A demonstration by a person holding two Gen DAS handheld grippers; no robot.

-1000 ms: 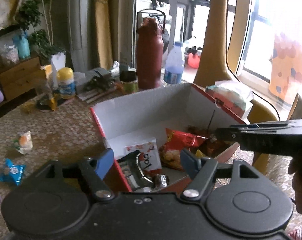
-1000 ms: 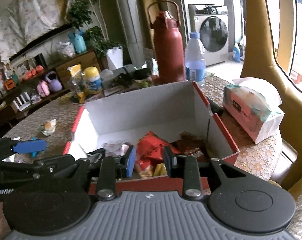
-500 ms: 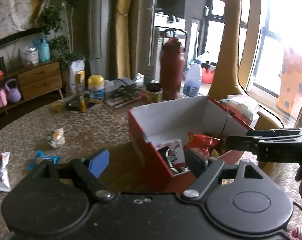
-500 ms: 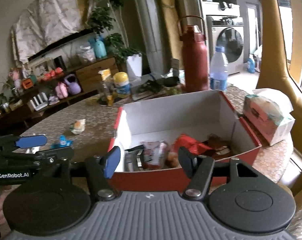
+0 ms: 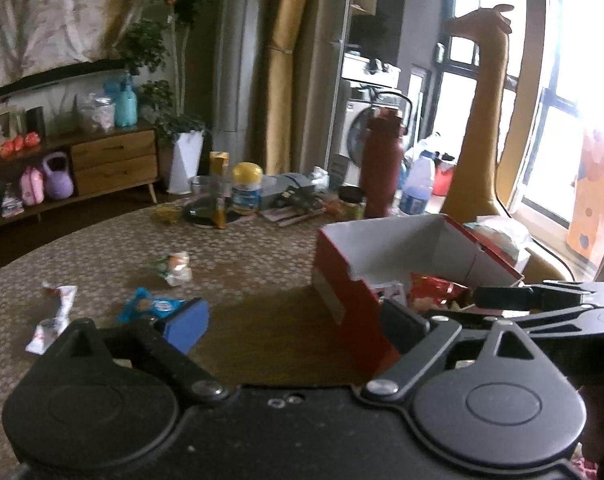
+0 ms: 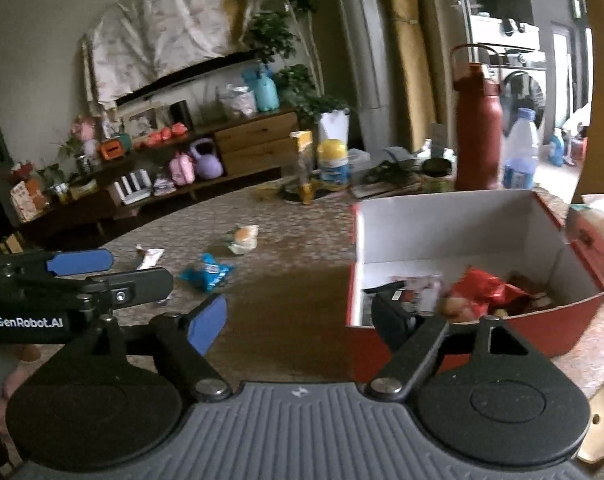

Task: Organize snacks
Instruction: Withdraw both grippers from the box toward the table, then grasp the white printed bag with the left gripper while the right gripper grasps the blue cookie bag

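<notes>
A red box with a white inside [image 5: 342, 280] [image 6: 454, 220] stands on the table and holds several snack packets, among them a red one [image 6: 482, 288]. Loose snacks lie on the table to its left: a blue packet [image 5: 150, 306] [image 6: 208, 272], a clear packet with an orange piece [image 5: 176, 266] [image 6: 244, 236] and a white-and-red wrapper [image 5: 54, 312] [image 6: 150, 256]. My left gripper [image 5: 294, 320] is open and empty, above the table beside the box's left wall. My right gripper [image 6: 302, 316] is open and empty, near the box's front left corner.
At the back of the table stand a dark red flask [image 5: 380, 172] [image 6: 478, 136], a water bottle [image 6: 520, 152], a yellow-lidded jar [image 5: 246, 192] and clutter. A tissue pack [image 5: 498, 232] lies right of the box. A wooden sideboard [image 5: 114, 160] is behind the table.
Both grippers have pulled back and swung left, away from over the box. The right gripper's jaws have opened wide. The loose snacks on the table have come into view.
</notes>
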